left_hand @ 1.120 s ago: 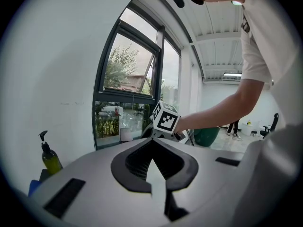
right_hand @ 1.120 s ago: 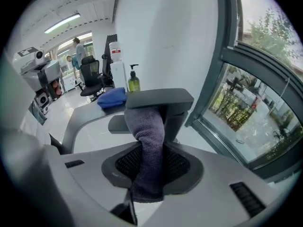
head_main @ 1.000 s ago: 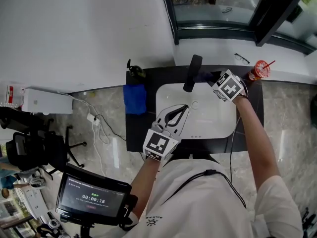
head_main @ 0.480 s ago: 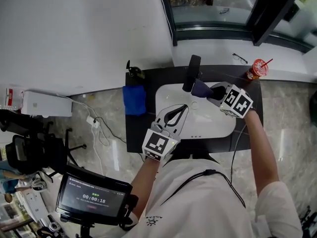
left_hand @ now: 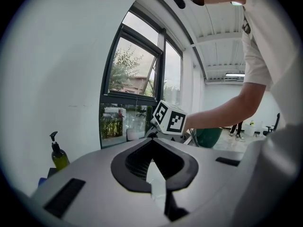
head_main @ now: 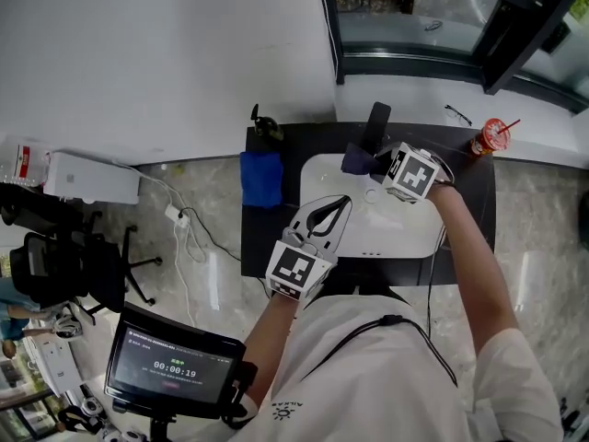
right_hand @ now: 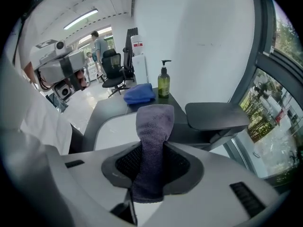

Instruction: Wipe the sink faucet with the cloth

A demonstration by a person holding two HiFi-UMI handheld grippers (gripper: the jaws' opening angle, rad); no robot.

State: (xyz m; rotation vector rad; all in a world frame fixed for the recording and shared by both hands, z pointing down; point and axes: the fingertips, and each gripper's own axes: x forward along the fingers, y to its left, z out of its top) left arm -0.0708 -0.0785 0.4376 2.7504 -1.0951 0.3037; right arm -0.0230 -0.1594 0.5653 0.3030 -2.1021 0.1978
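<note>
The black faucet (head_main: 378,122) stands at the back of the white sink (head_main: 405,233); in the right gripper view its flat black top (right_hand: 217,115) lies just right of the jaws. My right gripper (head_main: 373,165) is shut on a dark grey-purple cloth (head_main: 356,161), which hangs against the faucet's lower front. The cloth (right_hand: 155,119) fills the gap between the right gripper's (right_hand: 152,145) jaws and sticks out past them. My left gripper (head_main: 342,203) hovers over the sink's front left, jaws together and holding nothing. From the left gripper (left_hand: 152,142) I see the right one's marker cube (left_hand: 169,118).
A folded blue cloth (head_main: 261,178) and a soap pump bottle (head_main: 267,125) sit on the black counter (head_main: 469,201) left of the sink. A red cup with a straw (head_main: 494,136) and glasses (head_main: 457,113) lie at the back right. A window is behind.
My right gripper carried the cloth from the faucet's right side down and across to its lower front-left. The left gripper has stayed in place over the sink.
</note>
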